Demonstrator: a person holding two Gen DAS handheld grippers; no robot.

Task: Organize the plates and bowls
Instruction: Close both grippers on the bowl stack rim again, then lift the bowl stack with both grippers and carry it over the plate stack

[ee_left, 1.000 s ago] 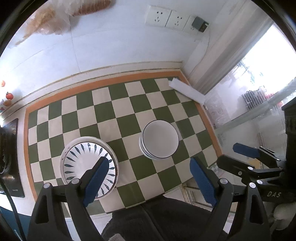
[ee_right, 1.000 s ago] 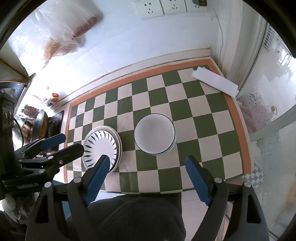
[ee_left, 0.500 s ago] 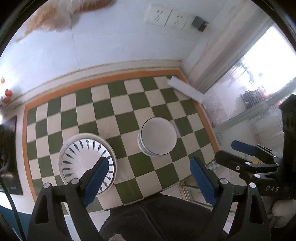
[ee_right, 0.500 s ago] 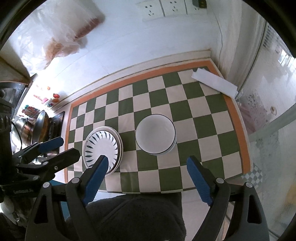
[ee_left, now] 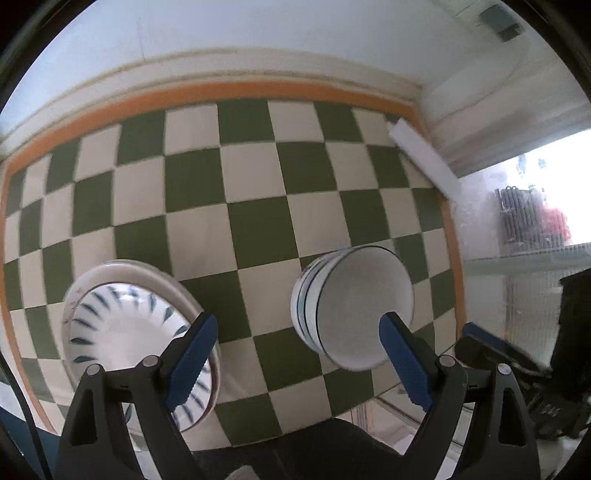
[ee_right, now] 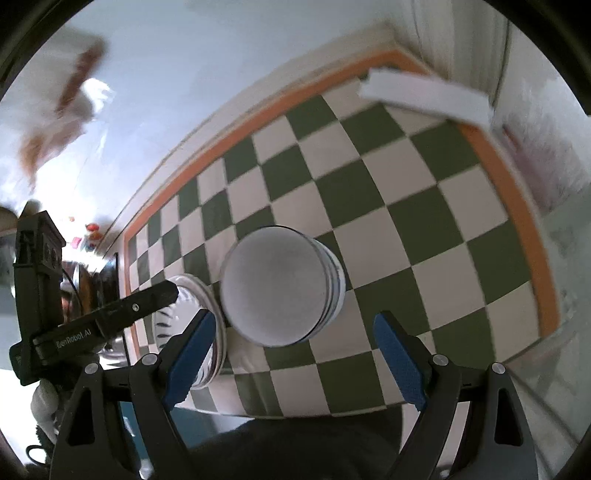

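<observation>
A stack of white bowls with dark rims (ee_left: 351,302) stands on the green and cream checkered mat (ee_left: 255,192); it shows in the right wrist view too (ee_right: 280,288). A stack of white plates with blue leaf marks (ee_left: 129,332) lies to its left, and shows partly in the right wrist view (ee_right: 192,317). My left gripper (ee_left: 295,354) is open and empty, above the gap between plates and bowls. My right gripper (ee_right: 291,350) is open and empty, just short of the bowls.
A flat white box (ee_left: 424,162) lies at the mat's far right corner, also in the right wrist view (ee_right: 424,96). A white tiled wall (ee_left: 258,33) runs behind the mat. A window (ee_left: 535,206) is on the right. The mat's front edge is close below both grippers.
Both grippers have dropped much closer to the mat; bowls and plates now look far larger. Both stay open and empty. The dishes have not moved.
</observation>
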